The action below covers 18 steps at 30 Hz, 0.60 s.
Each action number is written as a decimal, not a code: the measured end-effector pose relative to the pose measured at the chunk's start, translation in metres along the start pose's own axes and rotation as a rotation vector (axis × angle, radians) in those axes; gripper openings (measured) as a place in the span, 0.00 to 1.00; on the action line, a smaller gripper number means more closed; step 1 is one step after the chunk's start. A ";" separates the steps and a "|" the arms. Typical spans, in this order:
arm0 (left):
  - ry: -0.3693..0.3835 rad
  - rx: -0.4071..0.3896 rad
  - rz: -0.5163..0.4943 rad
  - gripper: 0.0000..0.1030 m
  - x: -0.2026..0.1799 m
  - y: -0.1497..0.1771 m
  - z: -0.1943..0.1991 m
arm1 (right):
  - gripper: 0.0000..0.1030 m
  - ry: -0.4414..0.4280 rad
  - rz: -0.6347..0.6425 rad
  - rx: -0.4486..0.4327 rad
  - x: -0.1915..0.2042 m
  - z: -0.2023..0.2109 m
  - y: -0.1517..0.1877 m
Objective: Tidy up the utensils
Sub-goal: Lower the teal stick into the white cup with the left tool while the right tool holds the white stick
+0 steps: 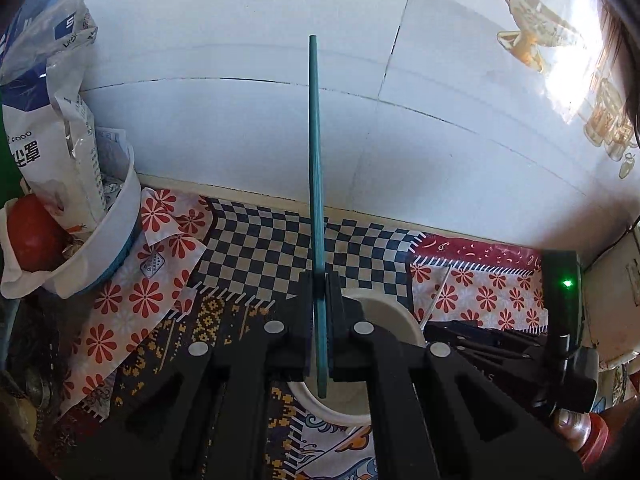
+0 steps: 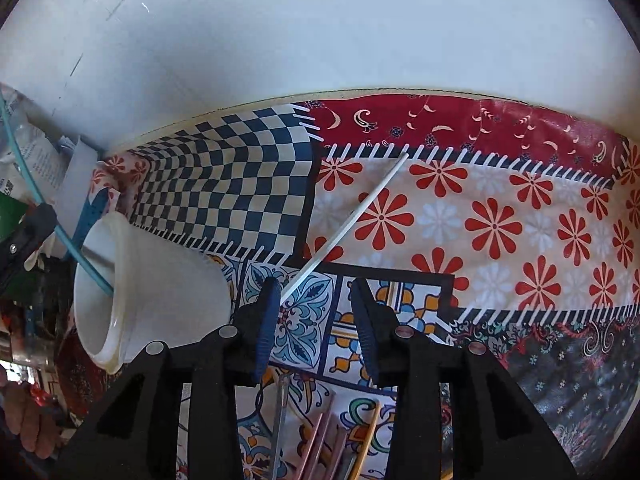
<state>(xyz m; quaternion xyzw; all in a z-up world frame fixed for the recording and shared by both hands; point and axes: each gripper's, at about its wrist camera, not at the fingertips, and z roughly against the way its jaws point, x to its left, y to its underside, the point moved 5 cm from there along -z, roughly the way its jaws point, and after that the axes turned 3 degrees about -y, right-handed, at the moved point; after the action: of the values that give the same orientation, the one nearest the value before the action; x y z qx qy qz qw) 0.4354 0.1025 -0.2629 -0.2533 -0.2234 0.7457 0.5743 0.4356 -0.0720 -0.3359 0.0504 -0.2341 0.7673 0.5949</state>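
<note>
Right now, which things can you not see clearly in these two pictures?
- Left wrist view: the teal chopstick lower end, hidden between the fingers of the left hand-held gripper.
- Left wrist view: inside of the white cup, covered by that gripper.
- Right wrist view: utensils at the bottom, cut by the edge.

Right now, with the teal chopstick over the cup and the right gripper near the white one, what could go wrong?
1. The teal chopstick, clamped in the left gripper, has its lower end inside the cup; pushing sideways could tip the cup.
2. The right gripper is open, and the white chopstick lies beside one finger, not between them; closing might miss it.
</note>
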 end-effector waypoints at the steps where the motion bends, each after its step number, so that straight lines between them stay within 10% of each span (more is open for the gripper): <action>1: -0.003 0.001 -0.006 0.04 0.000 0.000 -0.001 | 0.29 0.016 0.012 -0.001 0.002 -0.004 -0.001; 8: 0.000 0.013 -0.007 0.04 0.002 0.001 -0.005 | 0.21 0.139 0.172 -0.024 0.021 -0.020 0.000; 18: 0.005 0.049 -0.027 0.04 -0.004 0.009 -0.008 | 0.00 0.079 0.117 -0.030 0.020 -0.023 -0.003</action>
<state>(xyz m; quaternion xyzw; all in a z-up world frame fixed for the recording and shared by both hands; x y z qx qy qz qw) 0.4348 0.0969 -0.2740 -0.2378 -0.2069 0.7426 0.5910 0.4371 -0.0437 -0.3479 -0.0024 -0.2243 0.7985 0.5587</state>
